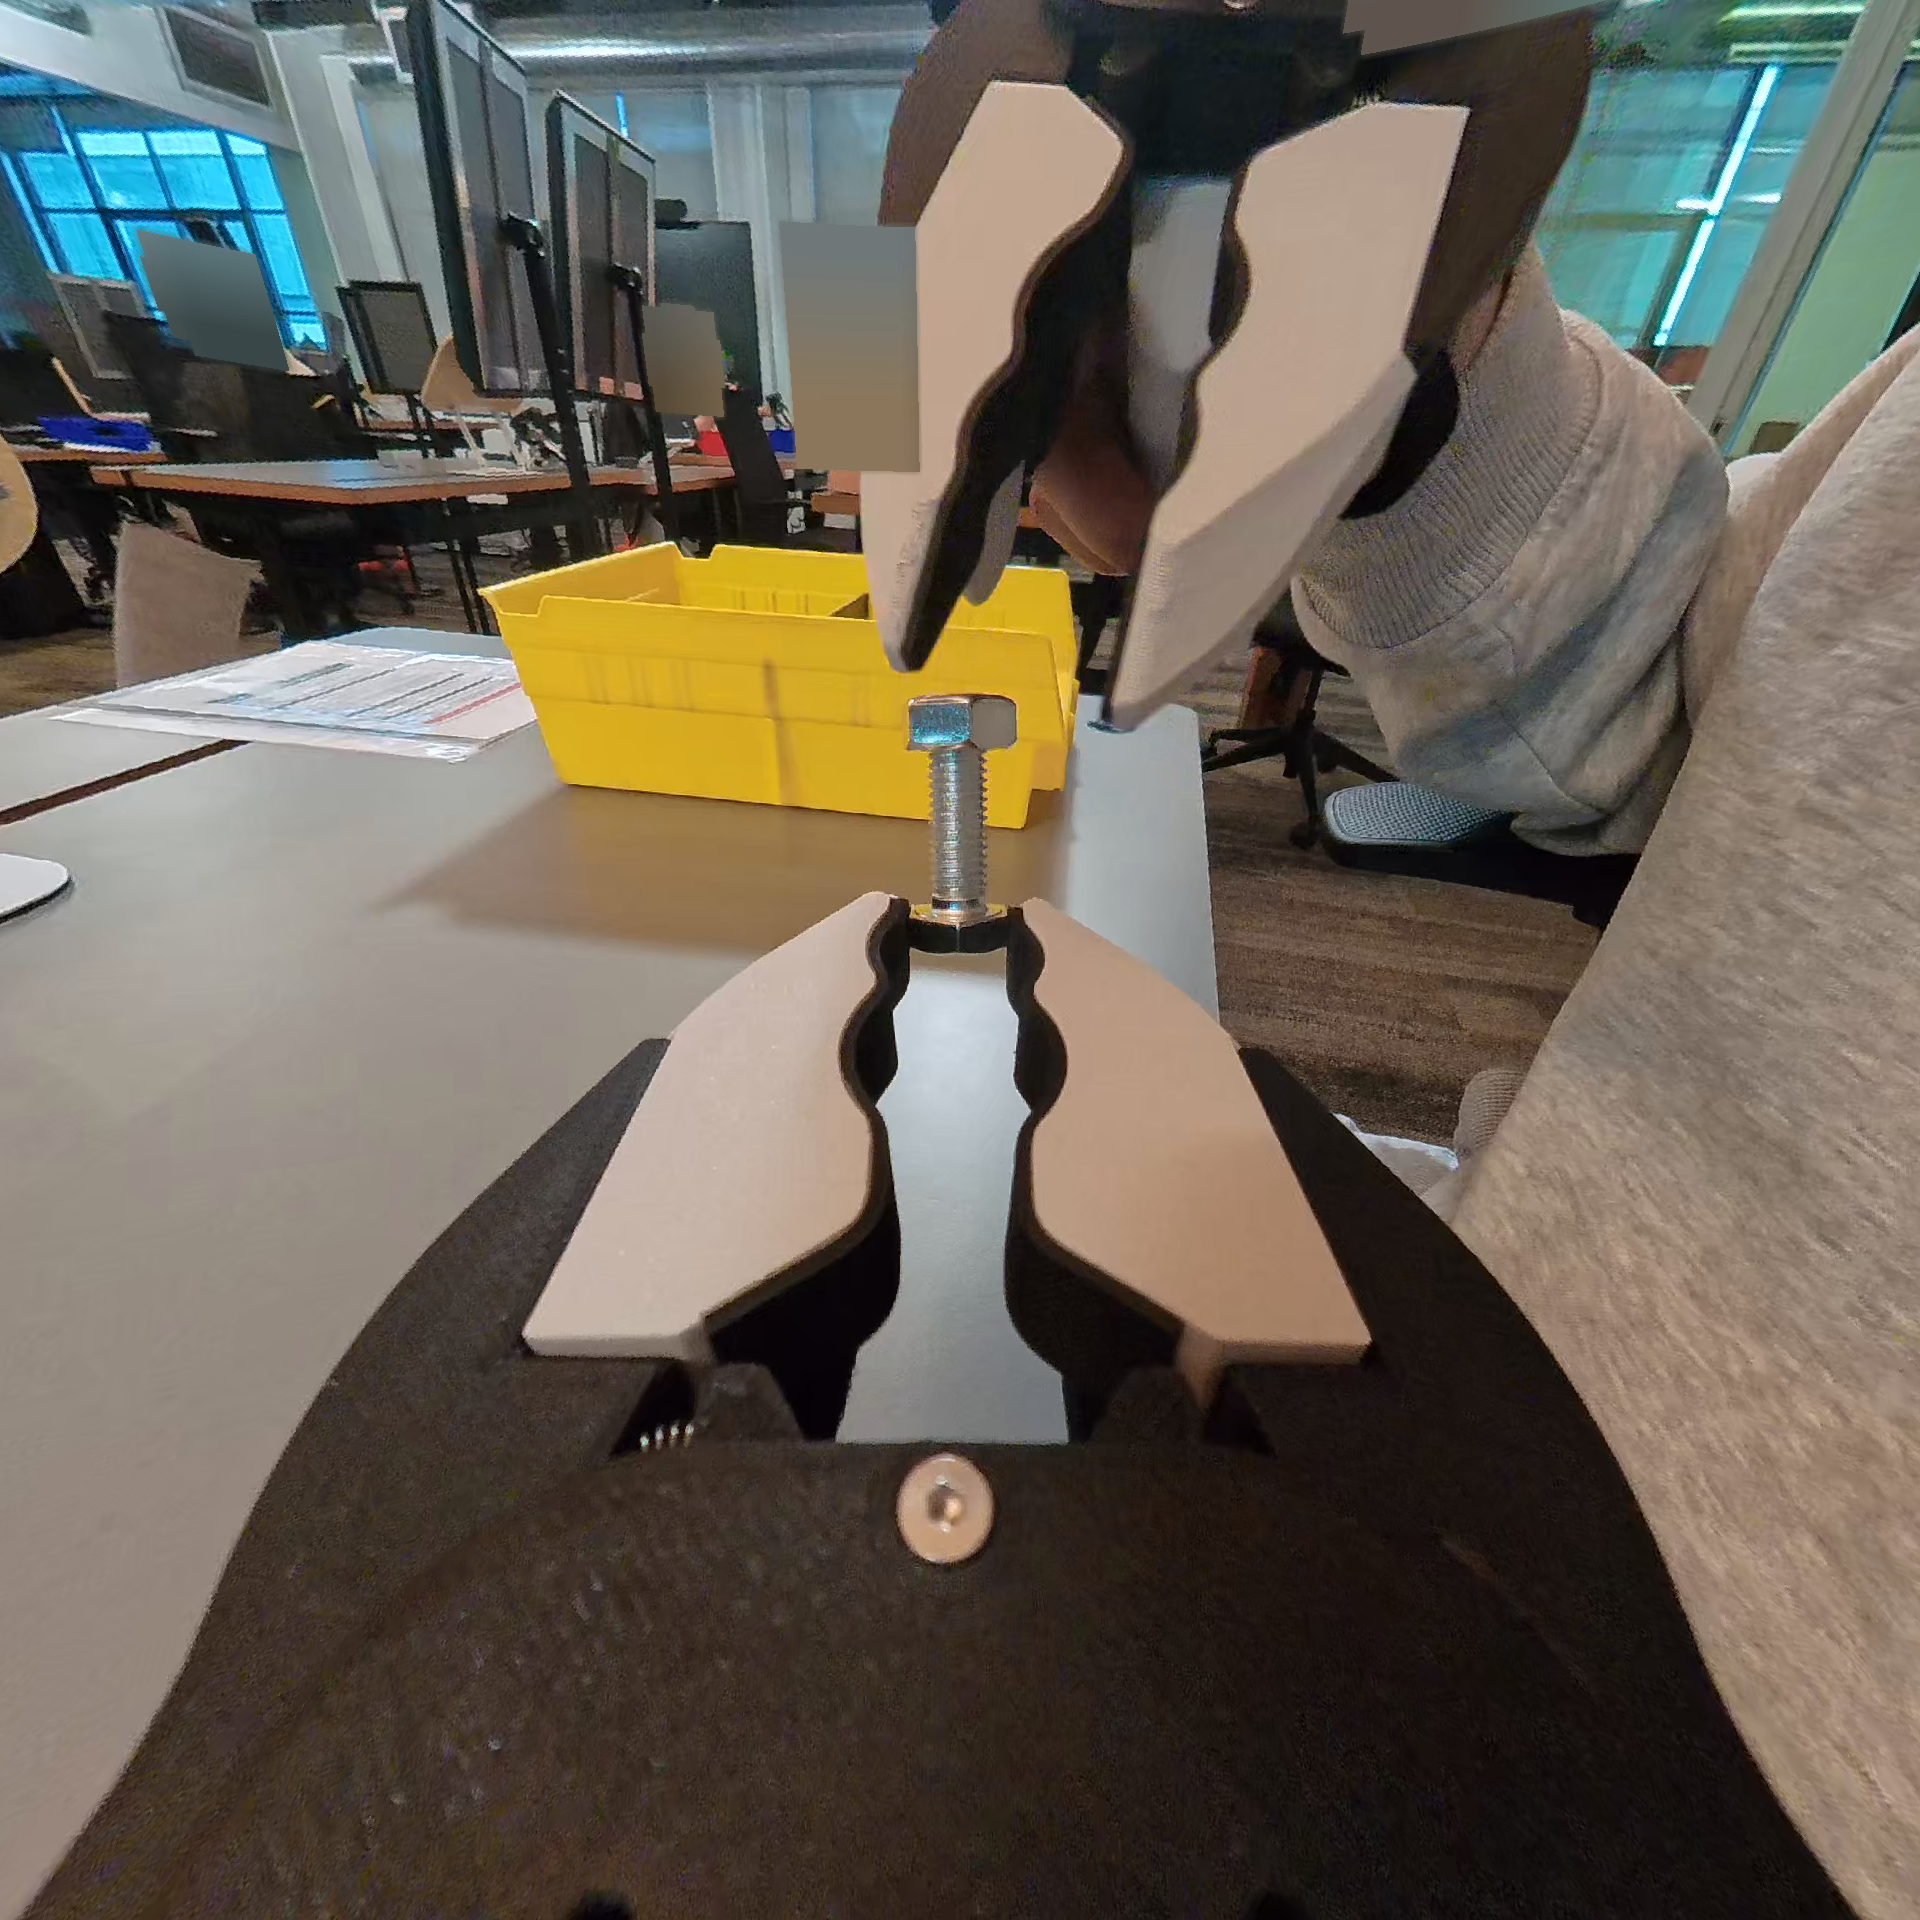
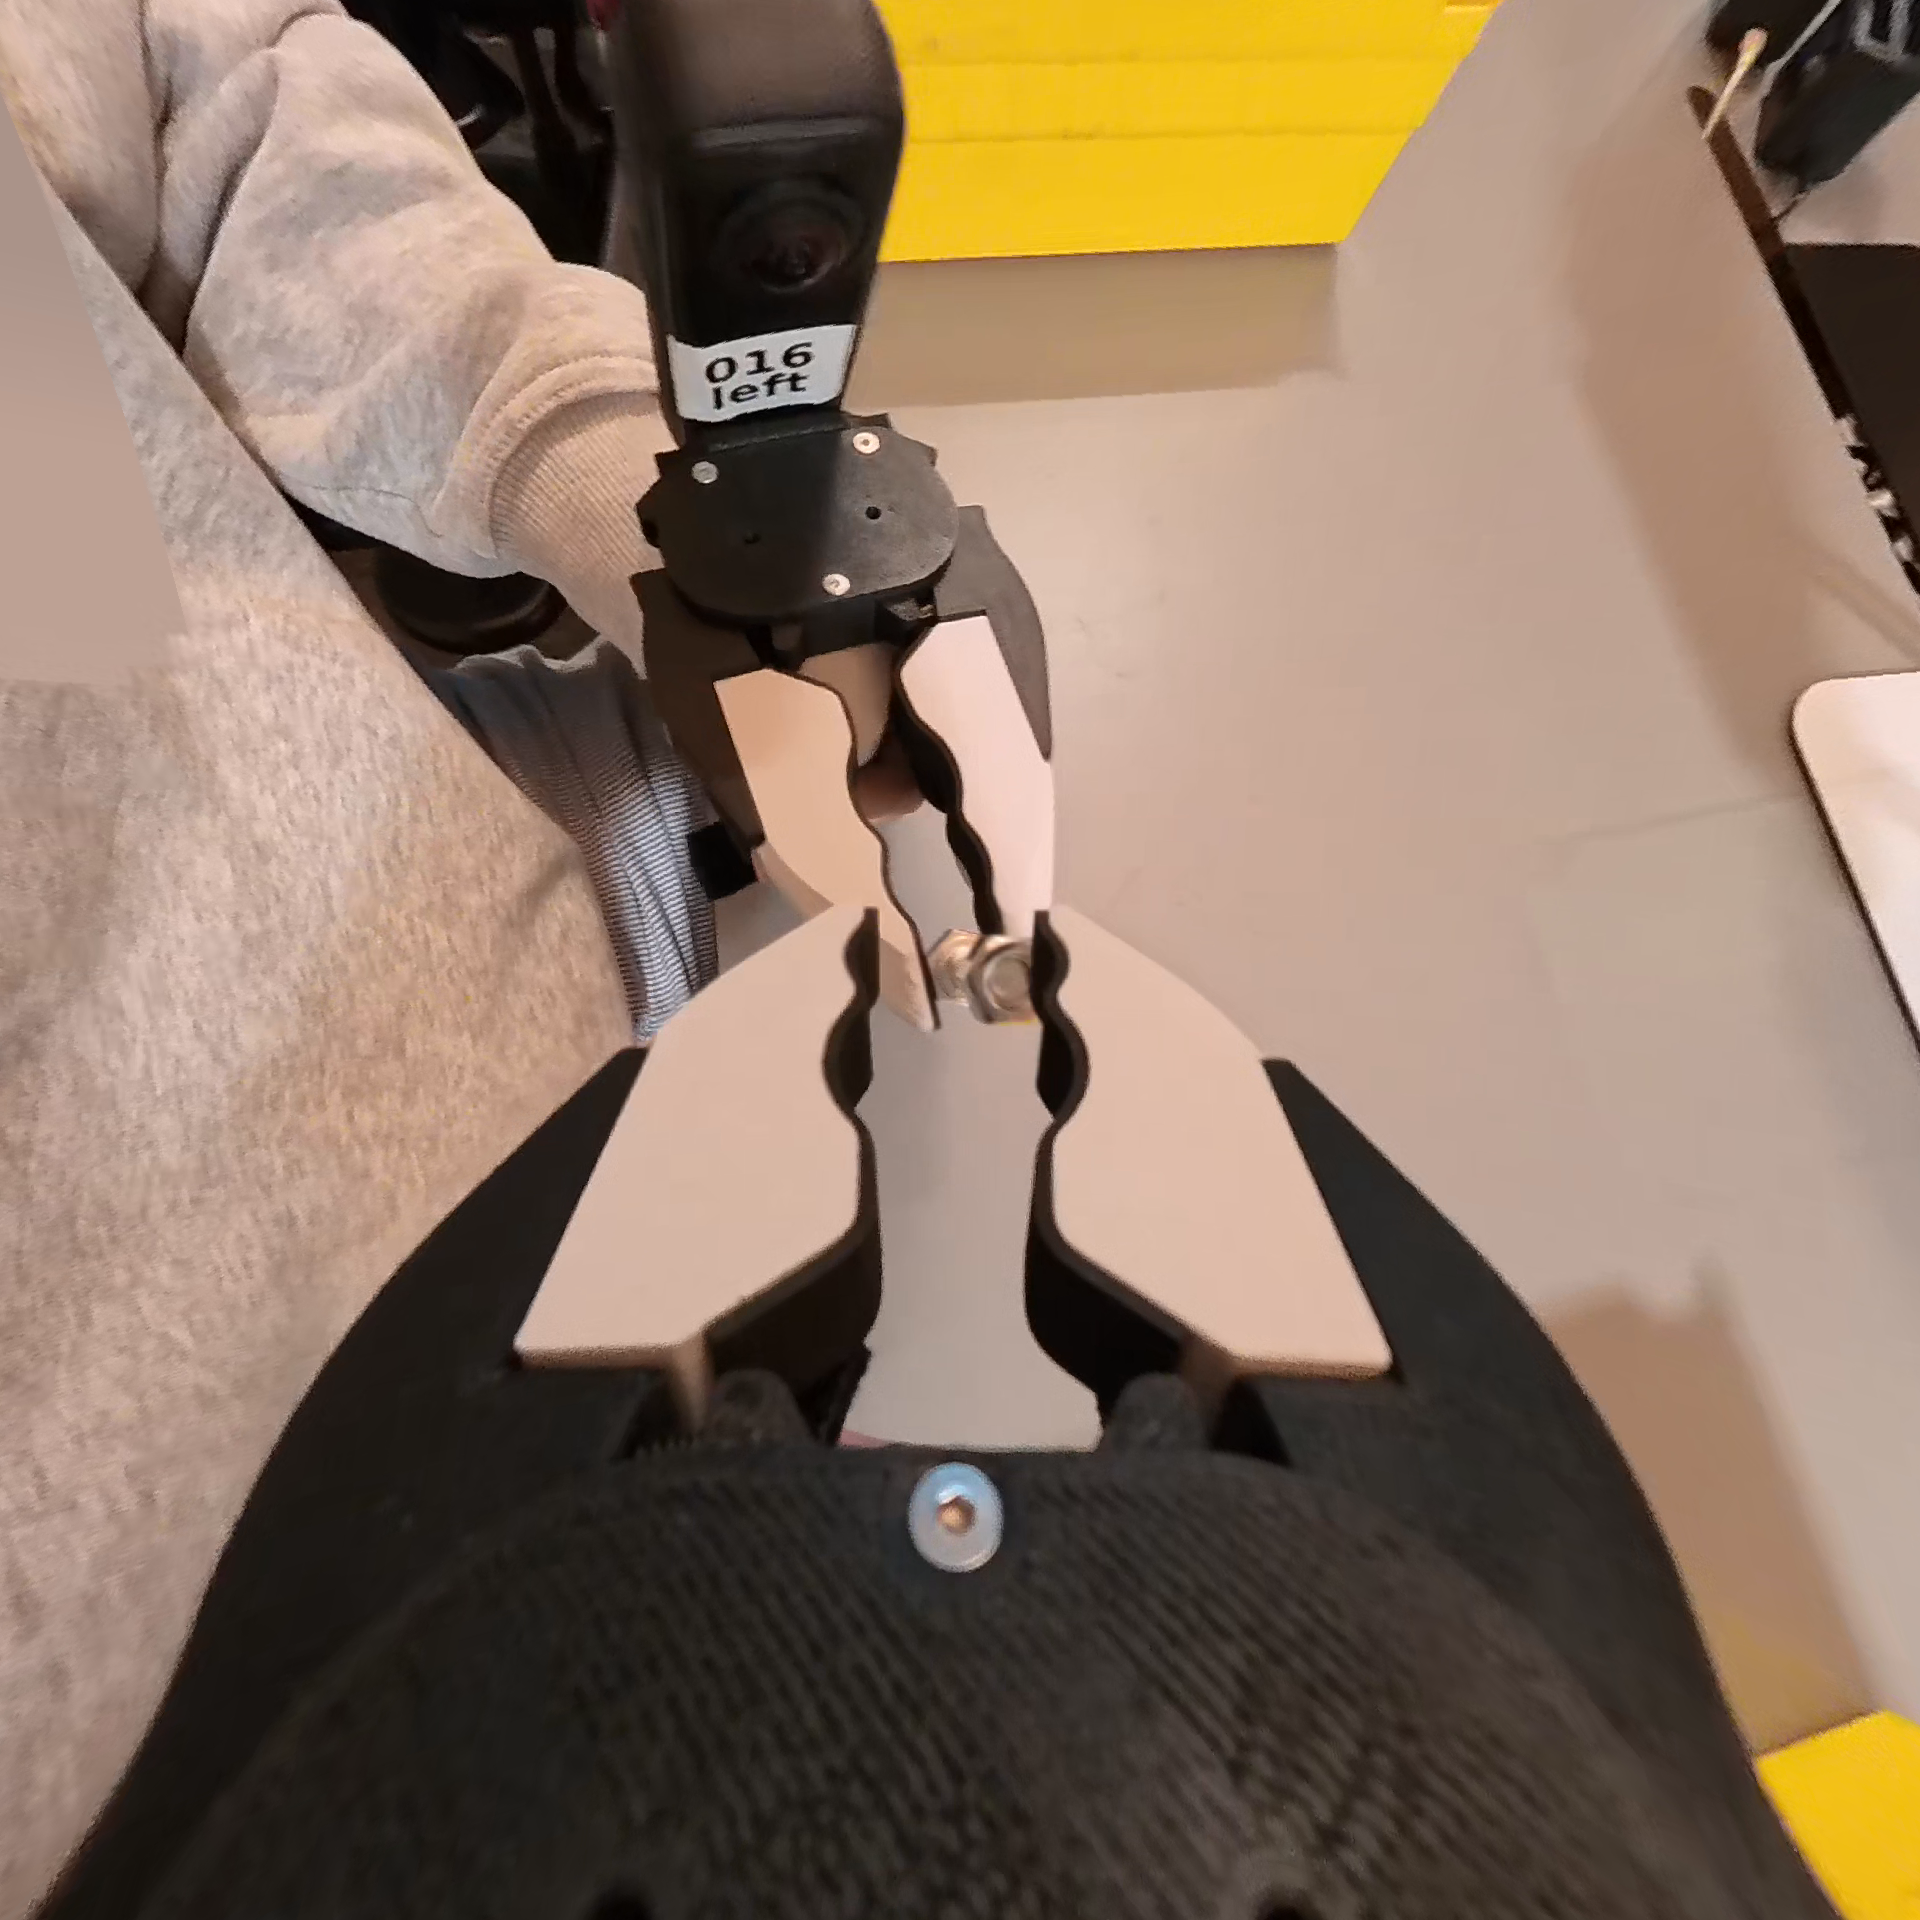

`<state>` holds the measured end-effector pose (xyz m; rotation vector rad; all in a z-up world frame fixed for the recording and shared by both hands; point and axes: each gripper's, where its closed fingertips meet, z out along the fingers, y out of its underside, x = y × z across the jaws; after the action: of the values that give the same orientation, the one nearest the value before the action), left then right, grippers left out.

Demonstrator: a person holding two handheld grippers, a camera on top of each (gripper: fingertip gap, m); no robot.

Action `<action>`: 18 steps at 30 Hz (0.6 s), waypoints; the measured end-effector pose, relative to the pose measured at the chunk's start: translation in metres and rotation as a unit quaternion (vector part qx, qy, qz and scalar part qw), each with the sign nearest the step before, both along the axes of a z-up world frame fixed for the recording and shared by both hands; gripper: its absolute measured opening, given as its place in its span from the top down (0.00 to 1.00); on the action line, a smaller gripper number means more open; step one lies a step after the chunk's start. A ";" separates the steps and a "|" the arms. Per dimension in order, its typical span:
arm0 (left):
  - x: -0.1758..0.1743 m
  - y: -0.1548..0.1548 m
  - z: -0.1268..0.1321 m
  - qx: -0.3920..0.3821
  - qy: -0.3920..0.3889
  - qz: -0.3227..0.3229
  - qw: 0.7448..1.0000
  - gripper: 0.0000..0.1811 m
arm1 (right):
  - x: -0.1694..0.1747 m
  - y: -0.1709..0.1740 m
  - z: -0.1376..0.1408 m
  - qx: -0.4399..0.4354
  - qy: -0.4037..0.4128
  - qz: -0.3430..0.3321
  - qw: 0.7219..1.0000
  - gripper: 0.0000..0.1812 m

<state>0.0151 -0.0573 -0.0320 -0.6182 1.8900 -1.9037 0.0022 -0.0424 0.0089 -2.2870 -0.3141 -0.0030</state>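
Two grippers close together over a grey table (image 1: 312,987), one small piece of hardware between them. Left gripper (image 1: 954,920) low and level, jaws drawn in and clamped by their very tips on a nut (image 1: 951,912). Rising straight up out of that nut, a silver bolt (image 1: 958,810), upright, head on top, tail end seated in the nut. Nearly the whole threaded shank bare between nut and head, so by the look of it engaged only by the first turns, with most of the thread left to run. Right gripper (image 1: 1013,675) tilted down from above, jaws apart, tips hanging just over the head and to either side of it. No contact with the head visible from the left wrist view. From the right wrist view, the head seen end-on between the spread fingers, close to the right-hand one; touching or not, impossible to tell. Held clear of the table, not resting on it. Behind the bolt, a yellow bin (image 1: 665,717) with dividers near the far edge of the table. Left of that, a printed sheet (image 1: 312,686) lying flat. Grey knitted sleeve (image 1: 1507,582) behind the right gripper. White rounded slab (image 1: 26,883) at the table's left margin, well apart from everything else.
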 end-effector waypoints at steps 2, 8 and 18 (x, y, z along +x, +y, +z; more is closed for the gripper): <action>0.000 0.001 0.001 -0.001 -0.002 0.002 1.000 0.90 | 0.007 -0.001 0.001 -0.001 0.002 -0.018 1.000 0.85; 0.000 0.001 0.002 -0.001 -0.007 0.004 1.000 0.90 | 0.012 -0.003 -0.009 -0.022 0.036 -0.041 0.998 0.86; -0.002 -0.001 0.002 -0.001 -0.006 -0.006 1.000 0.90 | 0.005 0.002 -0.008 -0.005 0.026 -0.014 1.000 0.89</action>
<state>0.0127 -0.0580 -0.0301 -0.5958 1.8892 -1.9116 0.0077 -0.0405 0.0011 -2.2973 -0.2551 0.0442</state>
